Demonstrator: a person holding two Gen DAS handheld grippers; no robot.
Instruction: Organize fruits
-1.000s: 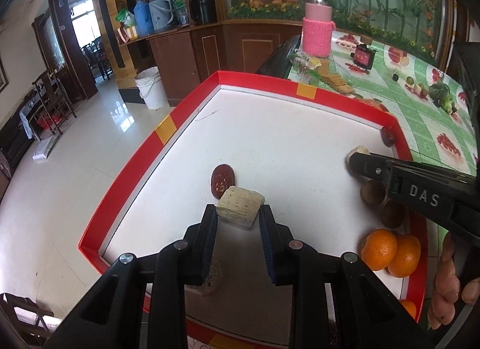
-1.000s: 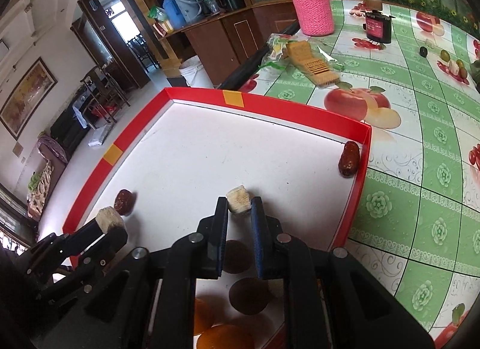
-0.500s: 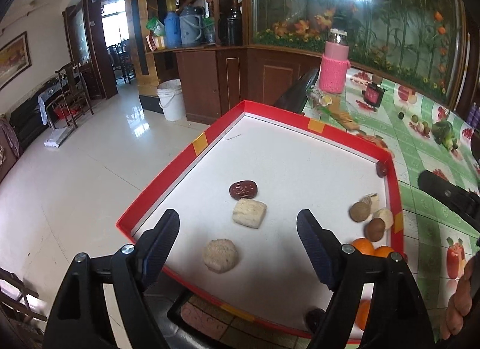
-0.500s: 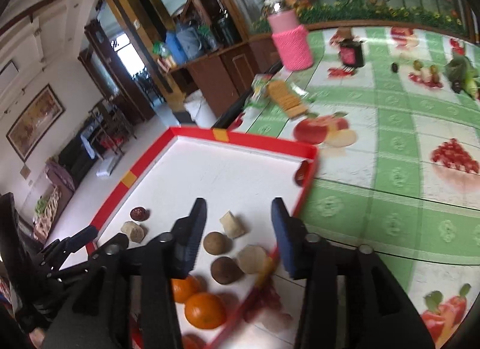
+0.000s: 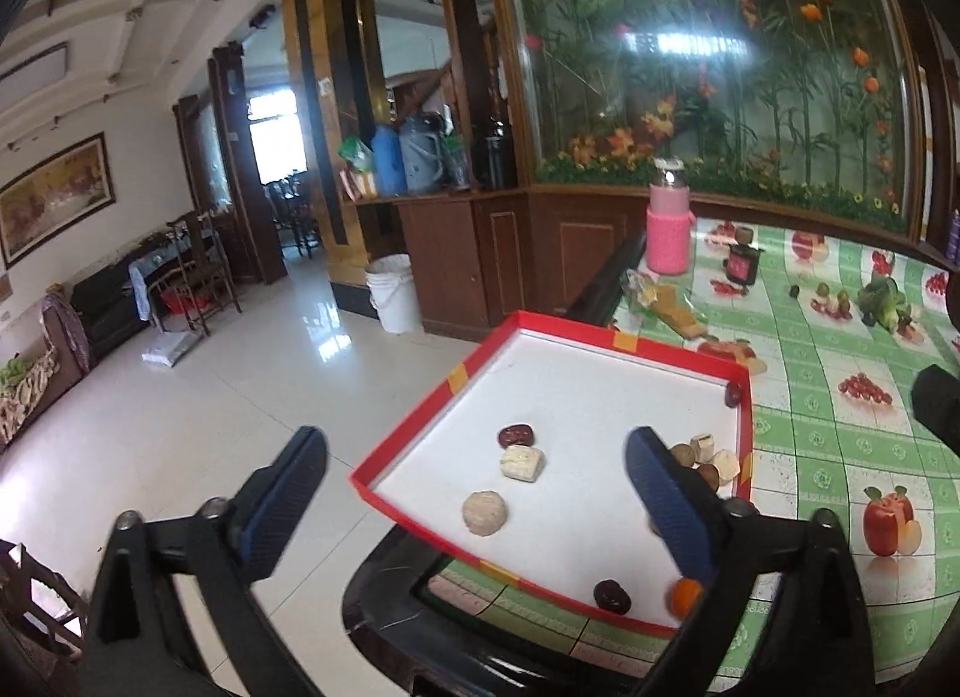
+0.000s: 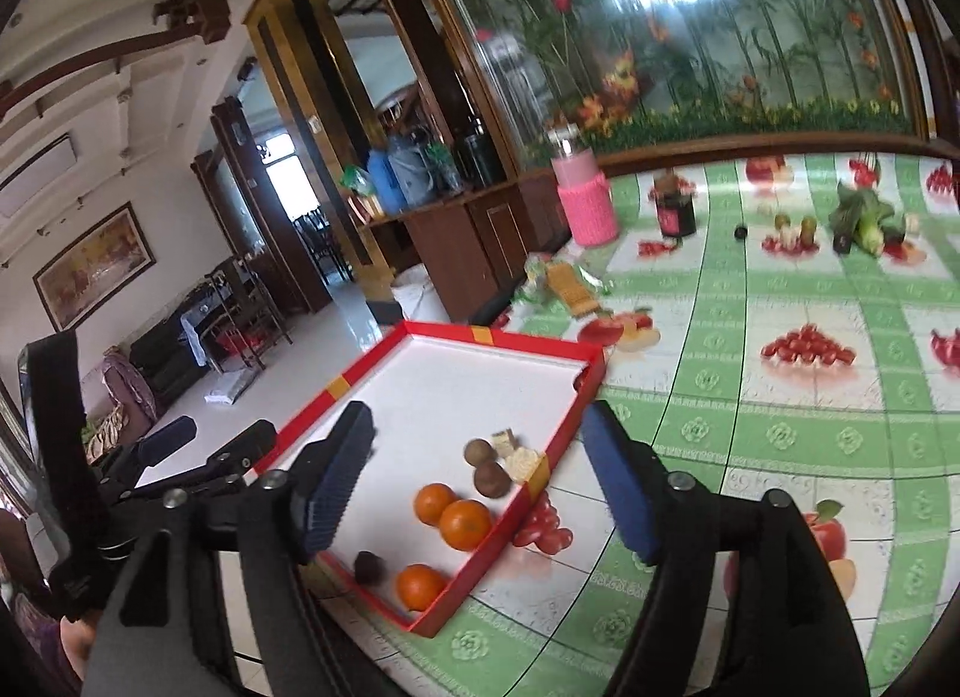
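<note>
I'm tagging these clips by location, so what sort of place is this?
Most likely a home's living and dining area: a fruit-print tablecloth, dining chairs on polished tile, and a framed painting.

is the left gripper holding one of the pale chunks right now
No, the left gripper has nothing between its opening jaws, and both pale chunks lie loose on the white floor of the red-rimmed tray.

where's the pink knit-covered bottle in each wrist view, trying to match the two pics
Left wrist view: the pink bottle stands upper right of centre, on the green fruit-print tablecloth beyond the red-rimmed tray.
Right wrist view: the pink bottle stands just above centre, at the tablecloth's far left edge.
Shared landmark: the small dark jar, immediately right of the bottle in both.
</note>
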